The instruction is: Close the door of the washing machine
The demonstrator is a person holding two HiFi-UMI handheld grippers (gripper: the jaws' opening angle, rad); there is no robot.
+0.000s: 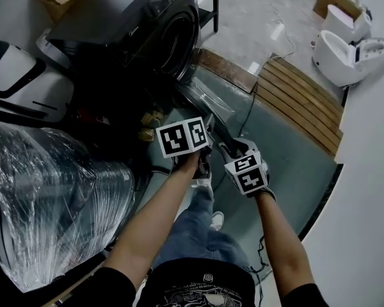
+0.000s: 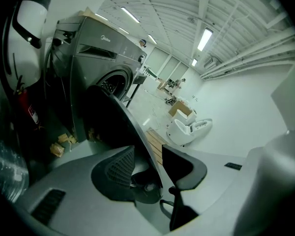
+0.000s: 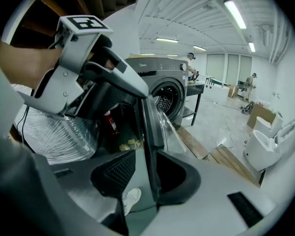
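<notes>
A: Here's the washing machine (image 1: 147, 37), dark grey, and its door (image 1: 208, 101) stands wide open, swung out toward the person over the floor.

B: And both grippers are right at it. The left gripper (image 2: 147, 154) has its jaws apart, with the door's thin edge running up between them.

A: Any squeeze there?

B: Not that I can see. There's a gap between the ribbed left pad and the door, and the edge sits nearer the right jaw.

A: Right gripper (image 3: 146, 156), same story?

B: Same story. Jaws spread, door edge between them and close to the right jaw, with a clear gap on the left pad's side. Open, nothing clamped.

A: From the head view they sit side by side at the door's outer rim, both angled down.

B: Between the right gripper's jaws you catch a white shoe (image 3: 130, 200) on the floor below, and the drum opening (image 3: 164, 100) beyond.

A: There's a plastic-wrapped bundle (image 1: 45, 190) off to the left and a slatted wooden board (image 1: 301, 101) on the floor to the right.
</notes>
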